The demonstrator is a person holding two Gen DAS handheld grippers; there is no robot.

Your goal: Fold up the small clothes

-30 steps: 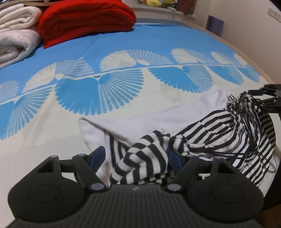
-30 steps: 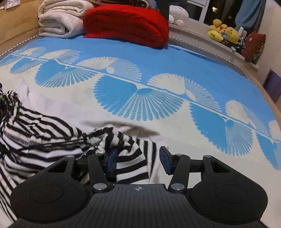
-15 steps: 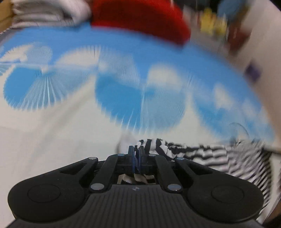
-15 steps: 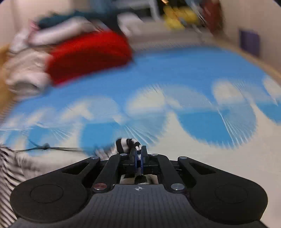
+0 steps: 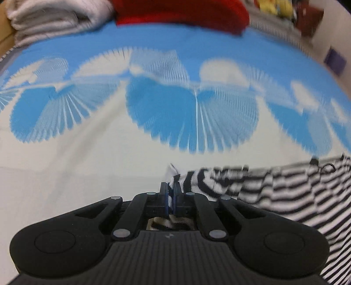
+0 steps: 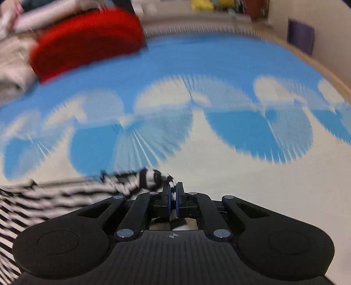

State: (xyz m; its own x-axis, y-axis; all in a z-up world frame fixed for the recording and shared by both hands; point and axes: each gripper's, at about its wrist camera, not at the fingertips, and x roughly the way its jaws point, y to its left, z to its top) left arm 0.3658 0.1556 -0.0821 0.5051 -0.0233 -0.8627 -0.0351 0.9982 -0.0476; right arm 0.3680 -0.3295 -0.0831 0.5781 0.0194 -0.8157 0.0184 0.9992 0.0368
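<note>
On my left wrist view, the left gripper is clamped on a corner of the striped garment, which trails right over the blue-and-cream bedspread. On my right wrist view, the right gripper pinches another striped edge; the cloth runs left, well short of the red blanket.

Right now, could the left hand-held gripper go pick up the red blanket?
Probably not: the left hand-held gripper is shut on the striped garment, and the red blanket lies far across the bed.
</note>
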